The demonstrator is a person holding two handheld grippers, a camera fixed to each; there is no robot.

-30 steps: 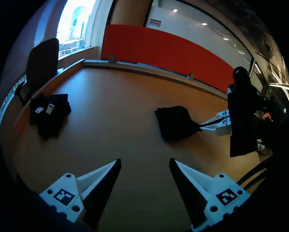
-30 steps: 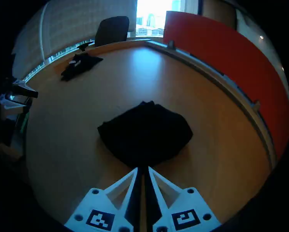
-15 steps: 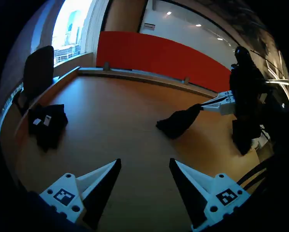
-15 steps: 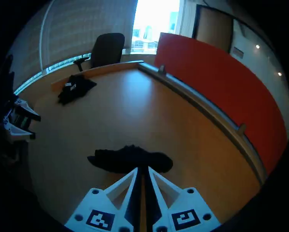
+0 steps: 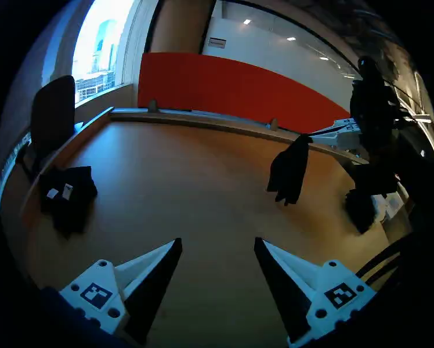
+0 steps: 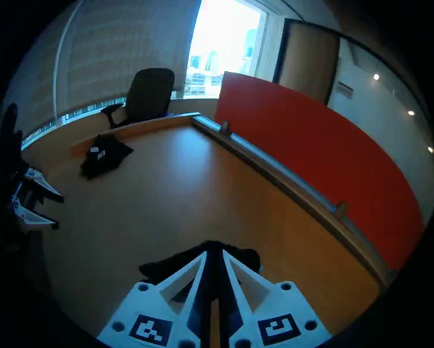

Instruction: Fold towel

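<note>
Ahead of my left gripper (image 5: 217, 255) spreads a broad wooden desk (image 5: 176, 174), orange-brown and glossy, with a raised ledge (image 5: 217, 122) along its far edge at twelve o'clock. A heap of dark cloths (image 5: 66, 194) with small white tags lies on it near the corner at nine o'clock. In the right gripper view that heap sits at ten o'clock.

matt cloth towel (image 5: 289, 168) (wood-look table (image 5: 176, 174))
</note>
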